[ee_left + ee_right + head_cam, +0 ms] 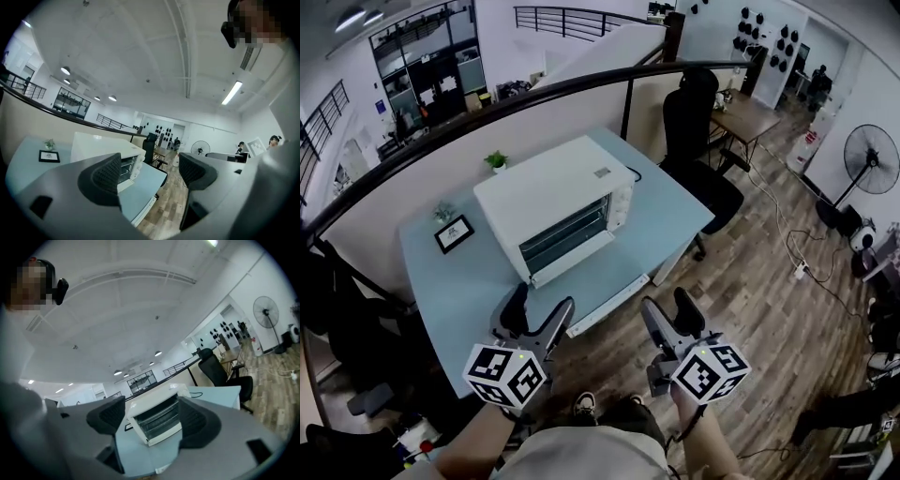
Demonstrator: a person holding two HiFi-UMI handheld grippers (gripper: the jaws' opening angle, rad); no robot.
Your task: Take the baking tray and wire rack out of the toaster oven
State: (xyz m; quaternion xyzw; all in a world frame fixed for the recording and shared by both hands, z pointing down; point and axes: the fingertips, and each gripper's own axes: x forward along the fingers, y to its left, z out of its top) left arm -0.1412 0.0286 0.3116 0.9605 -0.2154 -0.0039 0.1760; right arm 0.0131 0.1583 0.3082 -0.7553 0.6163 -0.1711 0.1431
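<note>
A white toaster oven stands on the pale blue table with its glass door shut. In the right gripper view thin bars show behind the glass of the oven; the tray I cannot make out. My left gripper hovers at the table's near edge, open and holding nothing, with the oven off to its left in the left gripper view. My right gripper is beside it over the floor, also open and holding nothing, and points toward the oven front.
A small framed picture and a potted plant sit on the table left of and behind the oven. A black office chair stands at the table's far right corner. A floor fan is at the far right.
</note>
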